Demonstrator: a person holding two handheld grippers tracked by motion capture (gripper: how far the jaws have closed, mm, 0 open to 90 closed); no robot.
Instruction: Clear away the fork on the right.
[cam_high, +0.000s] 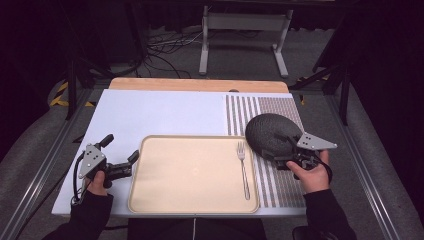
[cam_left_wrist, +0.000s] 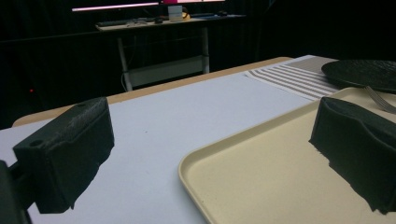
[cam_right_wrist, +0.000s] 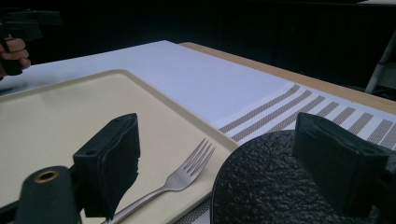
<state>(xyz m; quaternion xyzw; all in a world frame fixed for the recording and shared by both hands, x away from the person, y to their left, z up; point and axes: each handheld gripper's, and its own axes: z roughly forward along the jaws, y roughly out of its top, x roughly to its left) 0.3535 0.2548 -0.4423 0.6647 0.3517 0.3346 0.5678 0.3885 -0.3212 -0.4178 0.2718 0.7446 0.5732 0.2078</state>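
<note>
A beige tray (cam_high: 192, 172) lies at the table's near middle. On its right side rests a silver fork (cam_high: 243, 167), tines pointing away. A black textured plate (cam_high: 270, 131) sits on the striped placemat (cam_high: 280, 187) just right of the tray. My right gripper (cam_high: 276, 151) is open at the plate's near edge. In the right gripper view (cam_right_wrist: 224, 163), one jaw hangs over the tray by the fork (cam_right_wrist: 187, 175) and the other over the plate (cam_right_wrist: 275, 186). My left gripper (cam_high: 120, 148) stands open at the tray's left edge, holding nothing (cam_left_wrist: 210, 158).
A white mat (cam_high: 165, 112) covers the table from the left to the placemat. The wooden table edge (cam_high: 200, 84) runs along the back. A desk frame and cables (cam_high: 245, 35) stand on the floor beyond. The other hand (cam_right_wrist: 14, 49) shows far off in the right gripper view.
</note>
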